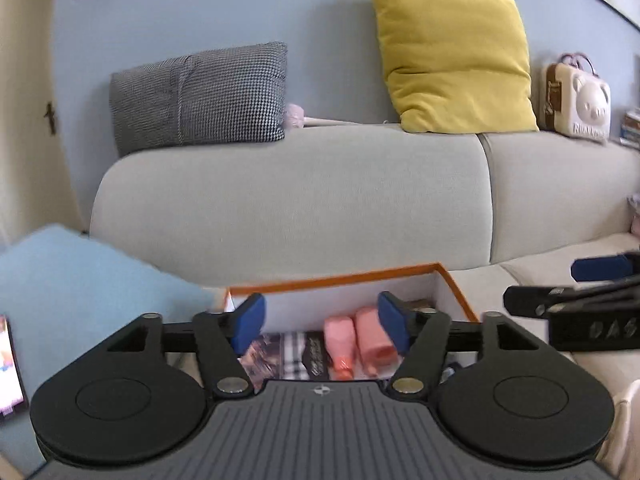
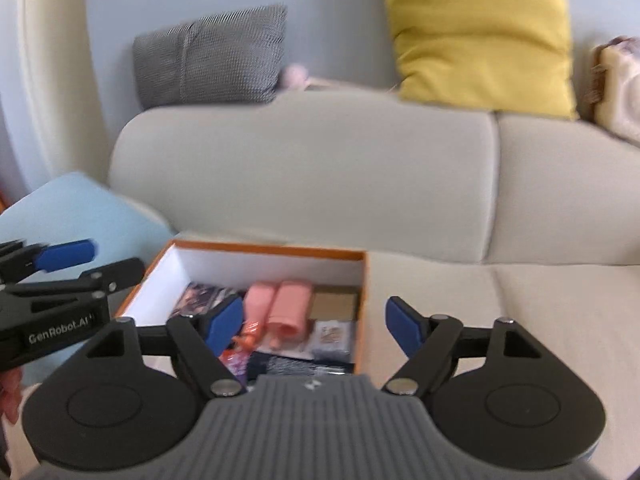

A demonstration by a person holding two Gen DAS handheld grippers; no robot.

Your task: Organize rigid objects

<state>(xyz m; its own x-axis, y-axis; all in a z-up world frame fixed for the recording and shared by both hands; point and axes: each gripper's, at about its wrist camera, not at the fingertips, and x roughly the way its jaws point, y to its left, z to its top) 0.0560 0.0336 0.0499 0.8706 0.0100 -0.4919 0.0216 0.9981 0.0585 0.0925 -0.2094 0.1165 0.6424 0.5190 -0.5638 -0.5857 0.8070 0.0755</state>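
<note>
Right wrist view: my right gripper (image 2: pixel 316 326) stands wide and empty above the near right corner of the orange-rimmed box (image 2: pixel 362 300), which sits on the beige sofa (image 2: pixel 520 320). Inside the box lie two pink bottles (image 2: pixel 276 306) beside flat packets, possibly snack packs; blur prevents confirmation. My left gripper (image 1: pixel 322 322) stands wide and empty over the box's near edge.
</note>
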